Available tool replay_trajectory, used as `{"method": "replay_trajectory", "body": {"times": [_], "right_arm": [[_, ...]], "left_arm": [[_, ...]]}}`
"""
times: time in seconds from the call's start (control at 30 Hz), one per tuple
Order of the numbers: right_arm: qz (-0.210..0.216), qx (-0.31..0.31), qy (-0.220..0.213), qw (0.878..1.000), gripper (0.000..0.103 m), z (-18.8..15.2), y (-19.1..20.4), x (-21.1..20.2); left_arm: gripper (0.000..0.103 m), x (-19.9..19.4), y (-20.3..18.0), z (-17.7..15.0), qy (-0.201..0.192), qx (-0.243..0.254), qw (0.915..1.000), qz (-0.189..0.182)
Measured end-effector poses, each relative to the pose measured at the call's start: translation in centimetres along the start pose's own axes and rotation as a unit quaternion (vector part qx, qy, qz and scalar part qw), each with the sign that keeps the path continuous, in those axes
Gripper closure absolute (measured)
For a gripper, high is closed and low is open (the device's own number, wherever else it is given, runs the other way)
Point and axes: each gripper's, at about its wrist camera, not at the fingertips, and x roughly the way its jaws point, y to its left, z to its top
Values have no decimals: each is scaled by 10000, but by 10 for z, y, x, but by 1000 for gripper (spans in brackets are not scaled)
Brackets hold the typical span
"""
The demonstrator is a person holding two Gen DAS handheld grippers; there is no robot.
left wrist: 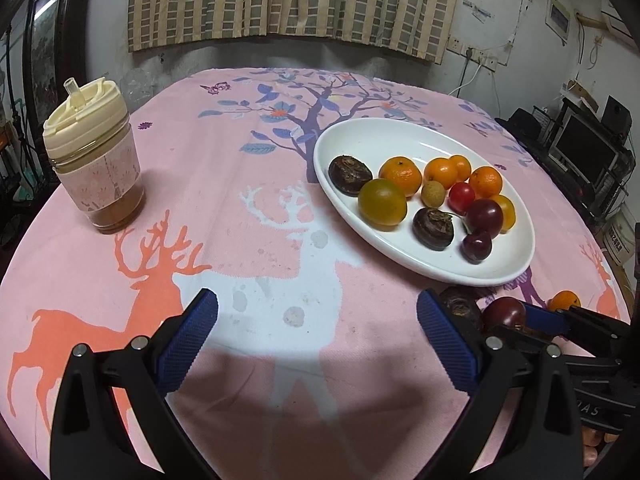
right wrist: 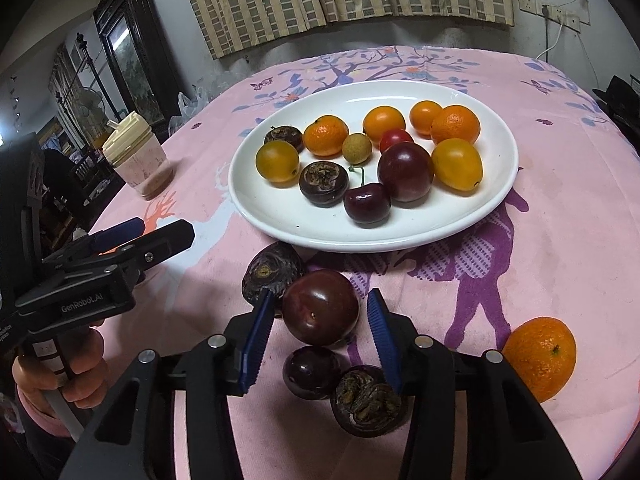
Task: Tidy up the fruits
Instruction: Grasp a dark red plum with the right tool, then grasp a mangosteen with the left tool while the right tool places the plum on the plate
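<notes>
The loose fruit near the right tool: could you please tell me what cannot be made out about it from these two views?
- Left wrist view: the loose dark plum and the water chestnut are partly hidden behind the left tool's finger.
- Left wrist view: the loose orange is mostly covered by the right tool.
- Right wrist view: whether the right tool's pads touch the plum cannot be told.
</notes>
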Motion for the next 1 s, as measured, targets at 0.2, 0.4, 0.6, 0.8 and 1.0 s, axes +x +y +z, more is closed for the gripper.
{"method": "replay_trajectory", "body": {"times": [0.2,0.4,0.6,0.8,1.0], "right_arm": [[82,43,24,10000,64,0,-2,1],[612,376,-337,9968,65,-2,-14,-18],[997,924,-818,9873,65,0,-36,-39],[1030,1088,-881,9848,64,2,-41,-44],[1218,1164,-880,9818,64,2,-43,-47]], "left_arm": [[5,1,0,0,34,-1,10000,20],[5,4,2,-1,140,-98,9997,-196],[6,5,-29,-9,320,477,9934,-990],[37,18,-61,-11,646,802,9847,-1405],[41,29,-81,-11,754,957,9835,-1336]]}}
